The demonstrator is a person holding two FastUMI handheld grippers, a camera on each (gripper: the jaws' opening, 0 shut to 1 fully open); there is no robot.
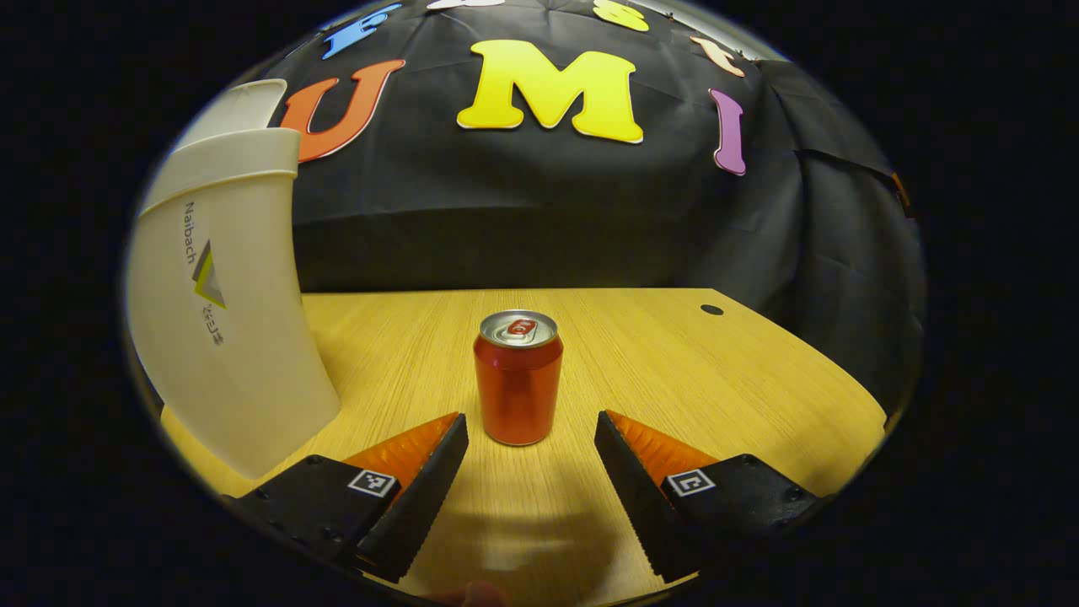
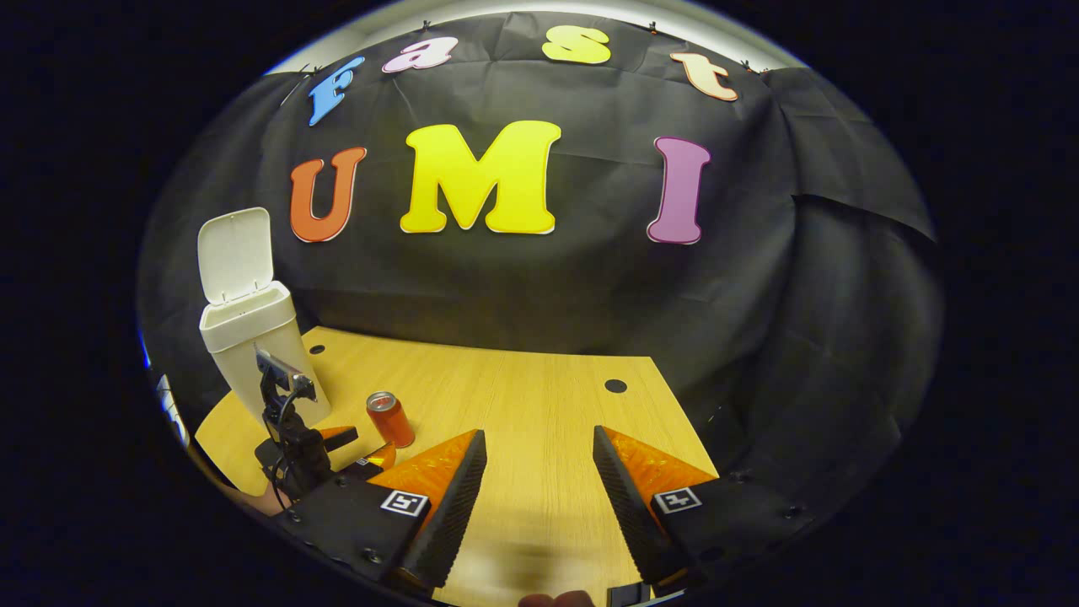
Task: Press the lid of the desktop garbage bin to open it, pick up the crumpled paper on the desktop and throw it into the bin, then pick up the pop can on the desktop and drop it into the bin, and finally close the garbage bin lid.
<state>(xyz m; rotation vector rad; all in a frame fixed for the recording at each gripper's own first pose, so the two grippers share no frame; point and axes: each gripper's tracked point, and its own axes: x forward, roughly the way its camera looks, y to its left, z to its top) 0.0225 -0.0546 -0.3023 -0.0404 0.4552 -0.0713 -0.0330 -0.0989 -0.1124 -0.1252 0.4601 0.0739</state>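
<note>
Setting: a pale wood-grain desktop (image 1: 674,371) is standing against the booth's black cloth wall, with a small dark round hole (image 1: 711,309) showing near its far edge. Item one, the pop can (image 1: 518,388): it is standing upright on the desktop, long axis vertical, its pull-tab top facing up, intact and undented as far as the left gripper view shows. It is lying straight ahead of the left gripper (image 1: 531,434), centred on the gap and just beyond the fingertips, touching neither. The left gripper's fingers are spread wide apart and holding nothing; the gap is looking wider than the can. Item two, the garbage bin (image 1: 228,320): it is rising close on the left of the can in the left gripper view, and in the right gripper view the bin (image 2: 253,354) is showing its lid (image 2: 236,253) tipped up and back, so the mouth is standing open. No crumpled paper is lying on the visible desktop; judged from that, the paper step is probably done and the can step is in hand. Item three, the right gripper (image 2: 535,447): its fingers are likewise spread and empty, hovering over bare desktop well apart from the can (image 2: 389,419), which is sitting off to its left beside the bin. The left gripper (image 2: 354,447) is showing there too, low beside the can, so the left is plainly the nearer. Judgement: a short straight advance would be bringing the fingers to either side of the can's wall for a grip across its vertical axis.
</note>
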